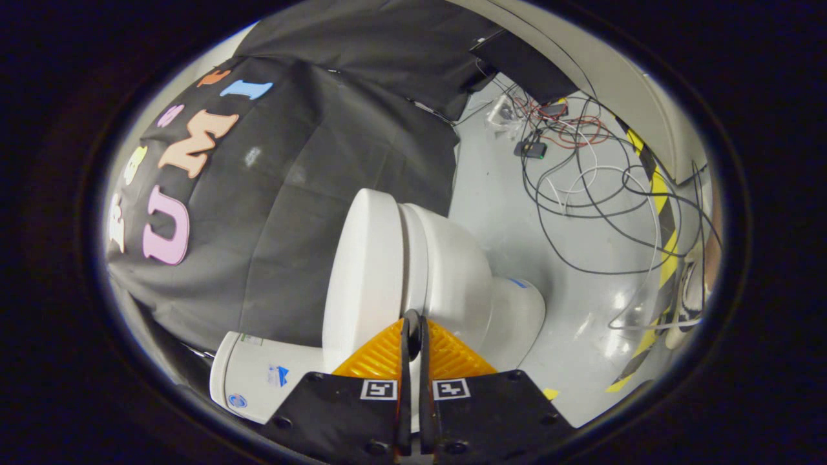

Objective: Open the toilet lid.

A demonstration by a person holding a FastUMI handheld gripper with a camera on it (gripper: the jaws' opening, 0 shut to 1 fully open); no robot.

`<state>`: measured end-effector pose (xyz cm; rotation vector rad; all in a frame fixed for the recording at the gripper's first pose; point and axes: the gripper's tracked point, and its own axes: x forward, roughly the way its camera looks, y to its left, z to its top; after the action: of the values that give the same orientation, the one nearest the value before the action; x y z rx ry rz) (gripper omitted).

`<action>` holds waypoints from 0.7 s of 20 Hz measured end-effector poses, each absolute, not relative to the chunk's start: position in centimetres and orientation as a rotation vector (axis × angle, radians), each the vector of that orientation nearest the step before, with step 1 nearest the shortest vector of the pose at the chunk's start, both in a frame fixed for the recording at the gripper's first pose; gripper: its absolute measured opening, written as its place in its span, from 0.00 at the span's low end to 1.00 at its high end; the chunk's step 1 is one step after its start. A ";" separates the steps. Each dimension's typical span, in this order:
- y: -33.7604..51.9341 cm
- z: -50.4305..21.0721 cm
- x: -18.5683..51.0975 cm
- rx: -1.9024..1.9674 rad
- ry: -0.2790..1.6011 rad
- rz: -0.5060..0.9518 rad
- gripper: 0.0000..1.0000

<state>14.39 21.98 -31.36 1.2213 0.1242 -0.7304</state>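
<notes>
Grey glossy floor (517, 213) spreads at two o'clock from the toilet (446, 271), strewn with tangled cables (594, 174) near a yellow-and-black striped strip (659, 194). Black cloth (291, 206) hangs behind the toilet, at ten o'clock of it. The view is rolled sideways: the toilet lid (362, 271) lies closed against the bowl, with the cistern (258, 378) at seven o'clock of it. The claw (412, 323) has its fingers pressed narrowly together with nothing between them, their tips just at the lid's edge at twelve o'clock ahead.
</notes>
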 end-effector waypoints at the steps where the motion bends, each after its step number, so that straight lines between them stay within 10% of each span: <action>1: 22.1 -31.3 14.3 1.199 0.135 -0.732 0.05; 14: 23.3 -23.7 15.3 1.032 0.064 -0.672 0.02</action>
<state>15.31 23.29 -23.74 1.0319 0.0644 -0.6718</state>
